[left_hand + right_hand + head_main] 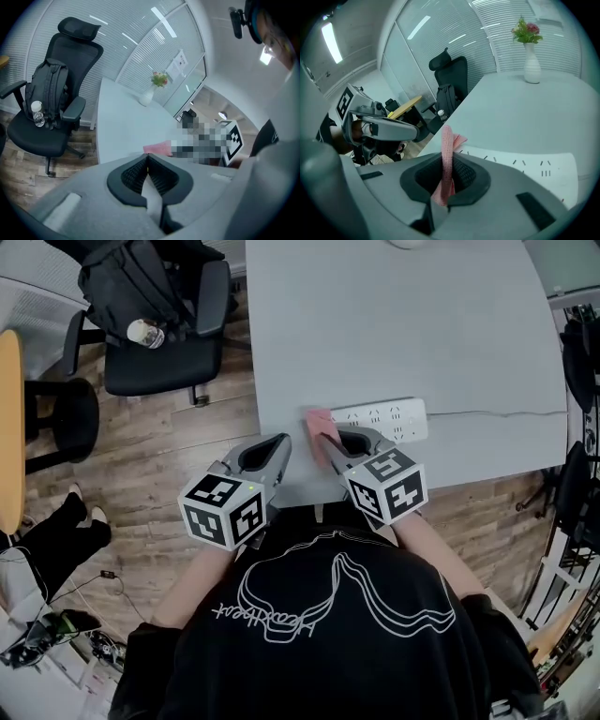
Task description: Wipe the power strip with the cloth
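Note:
A white power strip point(389, 418) lies on the grey table point(394, 324) near its front edge, its cord running right. My right gripper point(330, 442) is shut on a pink cloth point(319, 430), which rests at the strip's left end. In the right gripper view the cloth point(447, 159) stands pinched between the jaws, with the power strip point(525, 166) just beyond. My left gripper point(278, 444) hovers over the table's front left corner, shut with nothing in it; its closed pads point(148, 174) meet in the left gripper view.
A black office chair point(164, 329) with a backpack and a bottle point(145, 333) stands left of the table. A white vase with flowers point(528, 51) sits at the table's far end. More chairs and cables lie on the wooden floor at left.

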{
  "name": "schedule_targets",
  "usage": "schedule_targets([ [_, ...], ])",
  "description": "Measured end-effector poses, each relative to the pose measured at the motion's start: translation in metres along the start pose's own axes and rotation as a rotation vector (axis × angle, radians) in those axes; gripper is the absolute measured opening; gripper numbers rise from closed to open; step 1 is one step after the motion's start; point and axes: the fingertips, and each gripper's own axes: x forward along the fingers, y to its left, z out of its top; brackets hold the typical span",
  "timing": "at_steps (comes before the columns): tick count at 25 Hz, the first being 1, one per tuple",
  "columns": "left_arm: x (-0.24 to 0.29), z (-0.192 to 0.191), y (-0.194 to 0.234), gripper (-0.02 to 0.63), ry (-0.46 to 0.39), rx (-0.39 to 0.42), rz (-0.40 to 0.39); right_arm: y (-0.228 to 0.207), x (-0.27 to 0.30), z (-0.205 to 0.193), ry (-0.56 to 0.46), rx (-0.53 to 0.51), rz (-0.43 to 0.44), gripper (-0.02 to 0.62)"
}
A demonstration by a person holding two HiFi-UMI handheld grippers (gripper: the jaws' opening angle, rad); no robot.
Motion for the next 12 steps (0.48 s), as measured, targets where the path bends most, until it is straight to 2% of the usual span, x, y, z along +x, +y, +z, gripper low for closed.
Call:
schedule_targets([
  [6,-0.0003,-0.0032,-0.001,0.012,0.016,0.007,-0.026,-0.0011,-0.0006,-0.0026,0.019,-0.021,-0.051,0.037],
  [12,-0.0035,-0.0034,0.0001,0.014,0.015,-0.017,-0.037,-0.0031,-0.0016,-0.0039,0.027,-0.012,-0.064,0.038],
])
